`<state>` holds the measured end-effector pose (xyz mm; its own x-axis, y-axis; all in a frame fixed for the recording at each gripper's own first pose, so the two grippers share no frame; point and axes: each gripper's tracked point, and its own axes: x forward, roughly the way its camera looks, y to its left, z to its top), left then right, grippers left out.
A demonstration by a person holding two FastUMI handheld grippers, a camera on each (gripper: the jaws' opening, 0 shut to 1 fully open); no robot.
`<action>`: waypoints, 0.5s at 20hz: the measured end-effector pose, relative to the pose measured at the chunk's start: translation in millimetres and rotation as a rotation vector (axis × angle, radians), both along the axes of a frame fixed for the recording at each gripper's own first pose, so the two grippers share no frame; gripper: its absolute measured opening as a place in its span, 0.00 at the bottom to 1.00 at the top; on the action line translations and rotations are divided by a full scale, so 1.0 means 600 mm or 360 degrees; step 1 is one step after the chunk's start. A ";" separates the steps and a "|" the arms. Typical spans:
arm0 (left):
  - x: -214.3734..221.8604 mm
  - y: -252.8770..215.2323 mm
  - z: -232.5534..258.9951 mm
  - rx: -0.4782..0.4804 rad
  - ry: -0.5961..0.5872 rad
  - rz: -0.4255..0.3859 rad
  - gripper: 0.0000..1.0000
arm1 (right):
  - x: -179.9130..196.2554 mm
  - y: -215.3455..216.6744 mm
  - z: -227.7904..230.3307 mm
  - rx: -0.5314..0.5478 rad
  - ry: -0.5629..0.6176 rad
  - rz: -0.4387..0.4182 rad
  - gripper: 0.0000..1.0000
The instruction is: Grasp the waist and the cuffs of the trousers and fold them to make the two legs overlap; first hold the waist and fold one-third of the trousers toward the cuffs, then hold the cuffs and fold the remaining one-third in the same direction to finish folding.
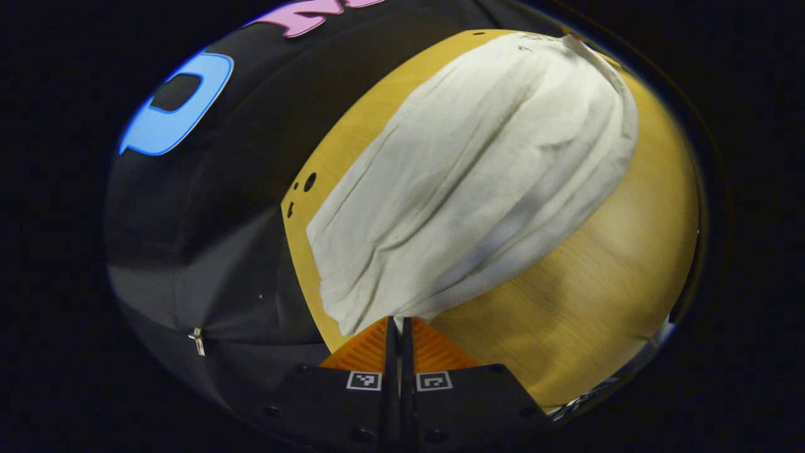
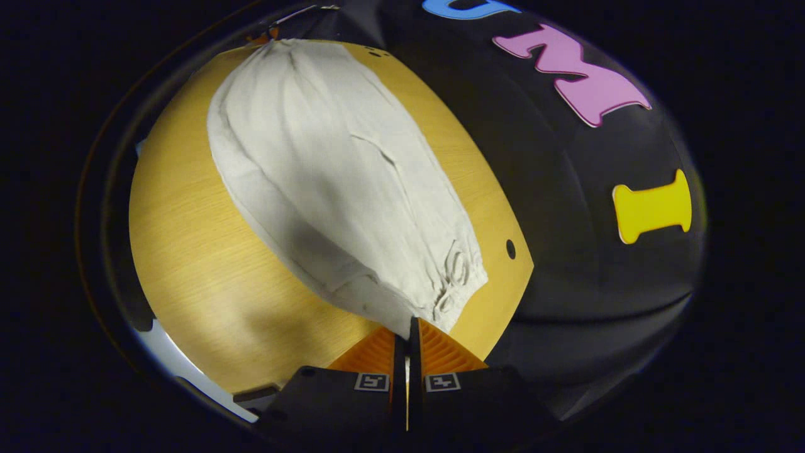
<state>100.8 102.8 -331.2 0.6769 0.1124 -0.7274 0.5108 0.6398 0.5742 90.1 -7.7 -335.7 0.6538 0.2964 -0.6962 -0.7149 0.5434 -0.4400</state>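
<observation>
Cream-white trousers [image 1: 478, 170] lie lengthwise on a wooden table [image 1: 597, 283], the legs seemingly laid over each other. In the left gripper view, my left gripper [image 1: 397, 322] is shut on the near edge of the cuff end, and the cloth rises slightly there with a shadow under it. In the right gripper view, the trousers [image 2: 327, 163] stretch away from me. Their gathered waist with a drawstring [image 2: 454, 272] is the near end, and my right gripper [image 2: 407, 322] is shut on its edge.
The table's edge [image 1: 295, 251] runs close to the cuffs, with small holes [image 1: 309, 182] in the top. Another hole [image 2: 510, 249] sits beside the waist. Black booth cloth [image 2: 585, 264] hangs just past the table. Bare wood [image 2: 201, 251] borders the trousers' long side.
</observation>
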 end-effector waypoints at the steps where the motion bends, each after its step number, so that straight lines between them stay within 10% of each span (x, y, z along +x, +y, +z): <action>1: 0.017 0.000 0.013 -0.0047 -0.0037 0.0048 0.05 | 0.017 0.002 0.019 0.0047 -0.0016 -0.0068 0.06; 10: 0.266 -0.017 0.071 -0.0184 -0.0283 0.0227 0.05 | 0.169 -0.003 0.031 0.0308 0.0007 -0.0456 0.06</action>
